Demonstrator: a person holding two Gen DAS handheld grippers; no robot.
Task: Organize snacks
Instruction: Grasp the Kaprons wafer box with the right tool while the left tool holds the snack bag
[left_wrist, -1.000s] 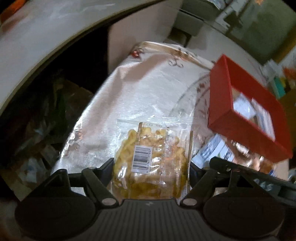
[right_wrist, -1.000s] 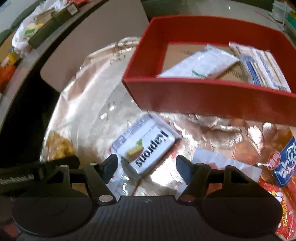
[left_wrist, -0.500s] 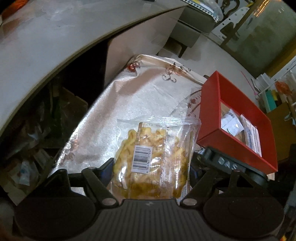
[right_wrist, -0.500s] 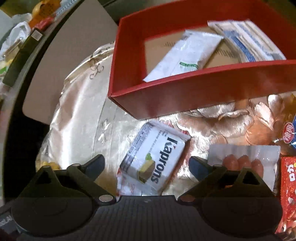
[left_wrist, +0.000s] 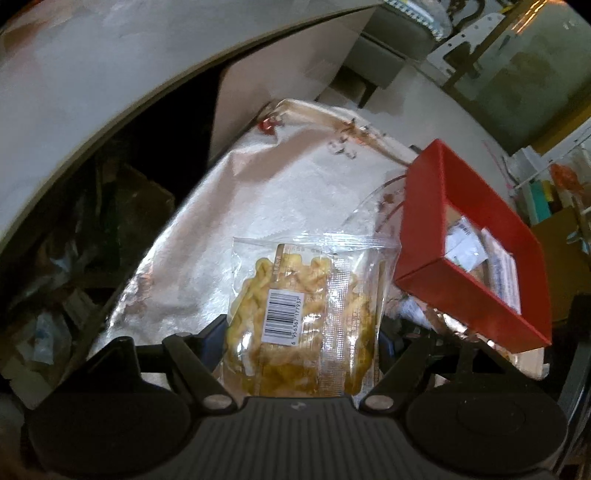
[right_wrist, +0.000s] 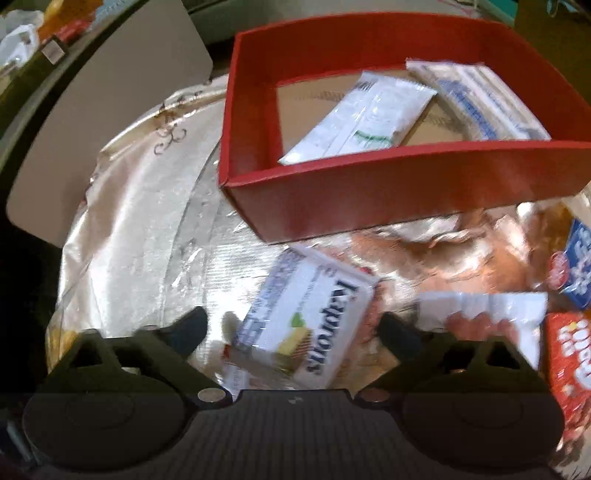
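Note:
My left gripper (left_wrist: 301, 334) is shut on a clear bag of yellow twisted snacks (left_wrist: 303, 314) with a barcode label, held above the shiny tablecloth (left_wrist: 280, 192). The red box (left_wrist: 454, 291) stands to its right and holds white packets. In the right wrist view my right gripper (right_wrist: 291, 328) is open, its fingers either side of a white Kaprons wafer pack (right_wrist: 306, 325) lying on the cloth. The red box (right_wrist: 369, 192) is just beyond it, with a white packet (right_wrist: 362, 118) and a blue-printed packet (right_wrist: 484, 99) inside.
To the right of the wafer pack lie a clear pack of sausages (right_wrist: 480, 314), a red snack bag (right_wrist: 569, 354) and a blue bag (right_wrist: 580, 266). A curved table edge (left_wrist: 110, 92) and a dark gap with clutter (left_wrist: 74, 240) lie to the left.
My left gripper has lifted the yellow snack bag higher and the red box looks farther away. My right gripper has opened wider and moved closer over the wafer pack.

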